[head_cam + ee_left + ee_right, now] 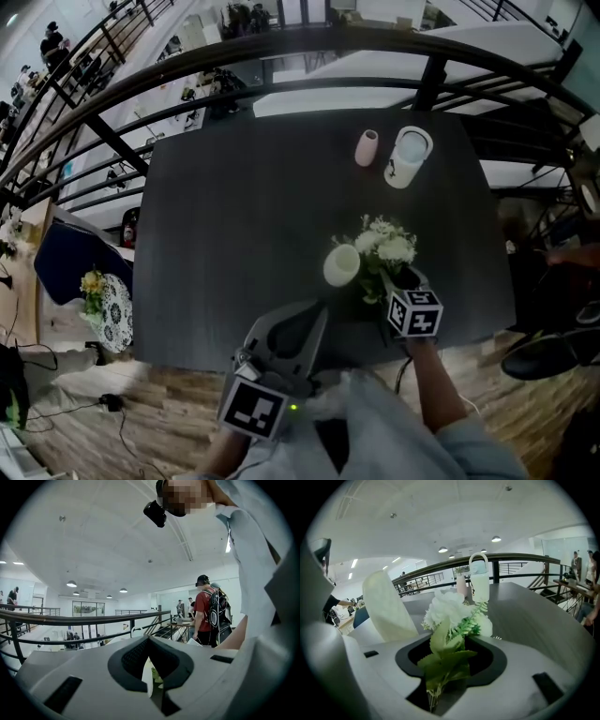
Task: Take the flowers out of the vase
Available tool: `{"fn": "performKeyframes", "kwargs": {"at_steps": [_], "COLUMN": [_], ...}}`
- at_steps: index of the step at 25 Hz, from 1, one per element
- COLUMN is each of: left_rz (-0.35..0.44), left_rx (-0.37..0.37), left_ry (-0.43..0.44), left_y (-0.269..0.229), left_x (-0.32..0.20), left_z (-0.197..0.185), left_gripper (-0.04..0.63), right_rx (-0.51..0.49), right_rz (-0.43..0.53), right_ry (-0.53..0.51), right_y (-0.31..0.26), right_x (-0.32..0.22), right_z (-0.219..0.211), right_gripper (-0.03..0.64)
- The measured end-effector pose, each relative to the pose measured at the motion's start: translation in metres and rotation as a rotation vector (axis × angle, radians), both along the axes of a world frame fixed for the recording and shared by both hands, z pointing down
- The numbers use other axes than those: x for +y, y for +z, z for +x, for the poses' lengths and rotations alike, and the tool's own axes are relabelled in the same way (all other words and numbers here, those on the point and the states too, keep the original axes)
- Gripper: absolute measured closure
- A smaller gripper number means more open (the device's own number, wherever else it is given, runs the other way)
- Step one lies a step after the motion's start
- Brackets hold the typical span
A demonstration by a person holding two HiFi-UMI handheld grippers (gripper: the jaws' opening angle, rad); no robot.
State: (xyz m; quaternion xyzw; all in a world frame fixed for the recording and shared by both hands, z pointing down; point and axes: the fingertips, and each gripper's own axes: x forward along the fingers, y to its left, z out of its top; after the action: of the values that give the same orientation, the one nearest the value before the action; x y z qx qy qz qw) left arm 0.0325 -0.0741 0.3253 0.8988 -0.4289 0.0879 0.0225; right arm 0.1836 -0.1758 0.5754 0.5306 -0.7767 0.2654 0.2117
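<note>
Stems come first: only the right gripper view shows us the green stalks of the flowers (452,611) lying in the gap of the right gripper (447,679). Its fingers stand released, with dark space beside the stalks and no pinch on them. In the head view that gap is hidden under the gripper itself.

The left gripper (315,317) sits over the near edge of the tabletop (234,216), fingers barely parted and grasping nothing. Its own view gives us just a thin slit, with a sliver of white and a bit of green showing through. The head view places the vase (342,265) just past its tips.

The flowers are out of the vase and just right of it, blooms pointing away from us. Whether they rest on the tabletop we cannot tell. They are a small bunch: rounded white blooms, a fern-like sprig, broad toothed leaves lower down, pale stalks held close together. The vase is plain cream, and it leans in the right gripper view.

Farther off stand a pink cup (367,147) and a bottle (409,157) with a loop handle, close together, then a railing (281,56). Only the left gripper view shows a person (205,616) in a red top beyond it.
</note>
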Motion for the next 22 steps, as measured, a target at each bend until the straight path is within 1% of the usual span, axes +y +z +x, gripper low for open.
{"fn": "performKeyframes", "kwargs": {"at_steps": [5,9,16,22], "left_rz": [-0.007,0.0,0.0,0.013], "left_rx": [0.036,0.029,0.041,0.029], "left_ry": [-0.008,0.001,0.004,0.02], "left_y": [-0.003,-0.003,-0.004,-0.006], "left_x": [-0.002,-0.002,0.0,0.001], "left_z": [0.001,0.001,0.0,0.0], "left_gripper": [0.596,0.595,0.596,0.595], "right_rx": [0.012,0.007,-0.005,-0.028], "right_rz": [0.016,0.037,0.078,0.124], "right_ry": [0.004,0.017,0.022,0.03], "right_y": [-0.006,-0.014,-0.031,-0.053], "right_x": [0.001,0.001,0.0,0.001], "right_z": [0.003,0.004,0.004,0.002], "right_gripper": [0.396,0.396,0.396,0.396]}}
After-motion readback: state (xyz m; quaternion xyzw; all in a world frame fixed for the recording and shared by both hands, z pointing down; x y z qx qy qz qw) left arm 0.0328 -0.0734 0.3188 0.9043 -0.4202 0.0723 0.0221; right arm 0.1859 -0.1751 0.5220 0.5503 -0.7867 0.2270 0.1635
